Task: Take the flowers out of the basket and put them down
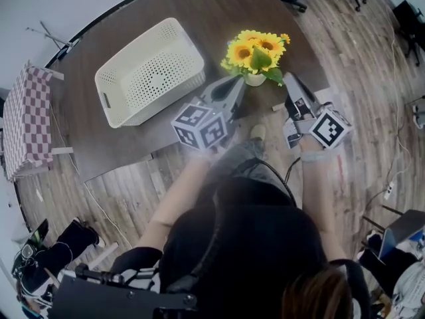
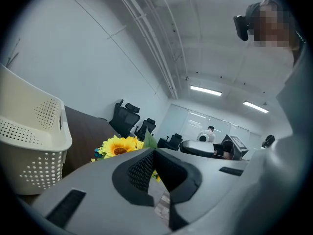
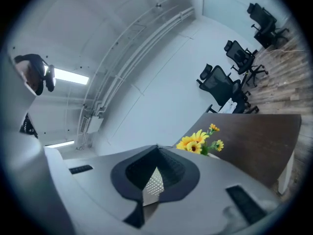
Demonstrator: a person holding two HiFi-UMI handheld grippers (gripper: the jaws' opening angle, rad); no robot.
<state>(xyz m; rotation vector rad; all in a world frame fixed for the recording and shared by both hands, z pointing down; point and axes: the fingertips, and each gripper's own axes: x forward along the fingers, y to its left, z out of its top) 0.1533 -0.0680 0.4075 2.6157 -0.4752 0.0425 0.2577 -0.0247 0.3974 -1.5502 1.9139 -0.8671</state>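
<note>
Flowers point(image 1: 255, 50) out of the basket point(image 1: 133, 48) and standing upright in a small white pot point(image 1: 255, 79) on the dark table point(image 1: 199, 5), just right of the basket, apart from it, close to the near edge. Left tongs point(image 1: 236, 84) shut tight with nothing between the jaws, tip just beside the pot on its left; hard to say from above whether touching. Right tongs point(image 1: 287, 78) closed and empty too, flanking the pot on the other side, a shade further off. Looking along the left pair: yellow blooms point(image 2: 117, 146) peeking over the closed jaws, the basket's perforated wall point(image 2: 29, 146) looming at the left. Along the right pair: the same flowers point(image 3: 199, 145) just past the tip, bare tabletop point(image 3: 254, 141) beyond. Reads as a finished set-down: pot on its base, neither pair holding anything, probably only the pull-back to come. Basket open side up and empty. Around the edges: a checked cloth point(image 1: 23, 118) at the table's left end, office chairs point(image 3: 220, 84) further back, cables on the wooden floor. Nothing lying between the tongs and the table edge. One thing to watch: a tall bunch in a small pot, likely top-heavy, and so near the left tip that a careless sideways sweep could topple it.
</note>
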